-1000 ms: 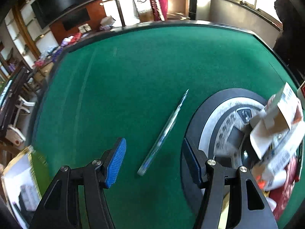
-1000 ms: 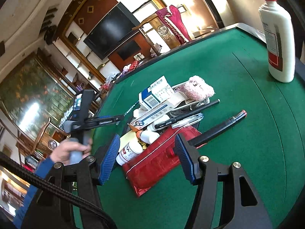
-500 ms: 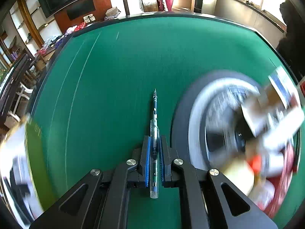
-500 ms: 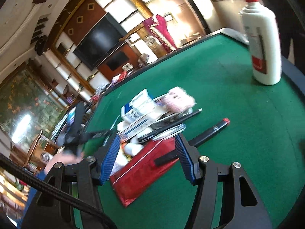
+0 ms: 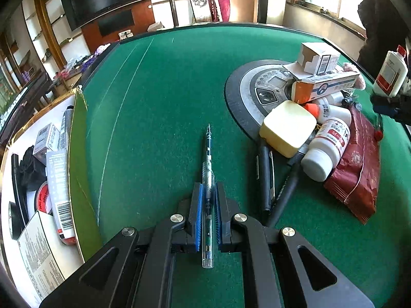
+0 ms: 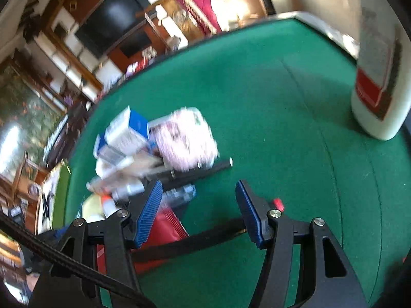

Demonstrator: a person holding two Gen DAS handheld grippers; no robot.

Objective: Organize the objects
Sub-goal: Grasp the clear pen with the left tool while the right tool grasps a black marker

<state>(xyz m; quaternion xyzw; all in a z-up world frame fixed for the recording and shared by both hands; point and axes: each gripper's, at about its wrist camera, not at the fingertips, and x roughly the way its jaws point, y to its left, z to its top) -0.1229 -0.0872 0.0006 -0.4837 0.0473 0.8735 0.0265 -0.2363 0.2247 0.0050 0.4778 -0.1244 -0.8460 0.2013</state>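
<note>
— Over the green table (image 5: 159,82), left gripper (image 5: 207,192) pinches the pen (image 5: 208,159); right gripper (image 6: 199,192) gapes, empty.
— Thin grip; a swing toward the box (image 5: 77,138) at the left edge might slip it.

Right wrist view: pile of boxes (image 6: 133,148) smeared, labels unreadable; white bottle (image 6: 377,77) cut off – cap unseen

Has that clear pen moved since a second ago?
Yes. The pen, then loose on the green table beside the round console, is now clamped in the left gripper.
</note>
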